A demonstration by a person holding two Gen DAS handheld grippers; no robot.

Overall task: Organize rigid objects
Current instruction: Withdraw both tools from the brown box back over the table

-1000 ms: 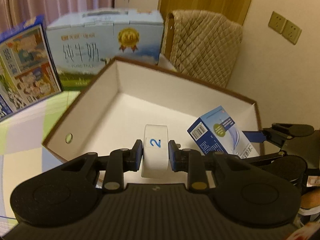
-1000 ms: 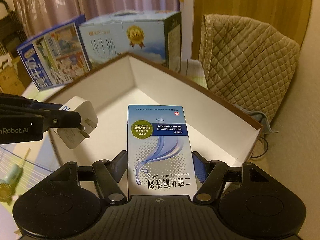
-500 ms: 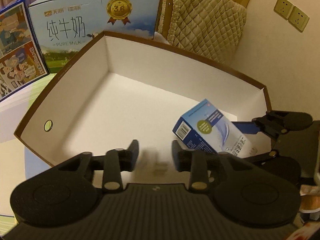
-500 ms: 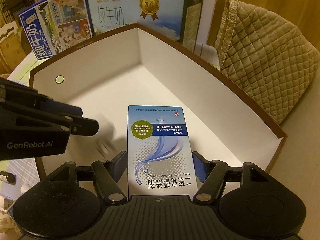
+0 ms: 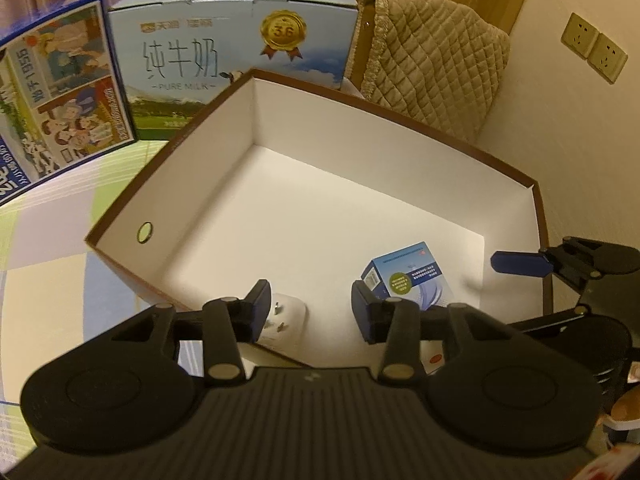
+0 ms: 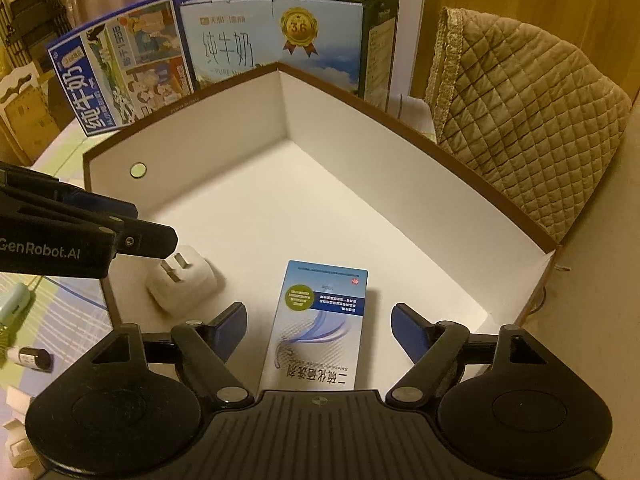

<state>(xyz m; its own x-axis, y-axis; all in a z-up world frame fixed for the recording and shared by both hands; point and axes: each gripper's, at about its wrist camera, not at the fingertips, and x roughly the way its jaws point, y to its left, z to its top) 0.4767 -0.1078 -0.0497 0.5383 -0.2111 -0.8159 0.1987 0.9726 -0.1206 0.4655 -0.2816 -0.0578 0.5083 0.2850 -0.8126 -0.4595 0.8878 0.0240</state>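
A white plug adapter lies prongs-up on the floor of the brown-rimmed white box, near its front left corner. A blue and white medicine carton lies flat on the box floor. My left gripper hovers above the adapter; its jaws are opening and nothing is between them. My right gripper straddles the carton with its jaws opening, pads clear of its sides. In the left wrist view the carton sits at the right, beside the right gripper's fingers.
Two milk cartons stand behind the box. A quilted cover lies to the right. On the table left of the box lie a small dark bottle and a pale green item. Wall sockets are at right.
The left gripper has let go of the white adapter, which dropped onto the box floor. The right gripper has let go of the carton, which now lies flat. Both views now sit higher over the box.
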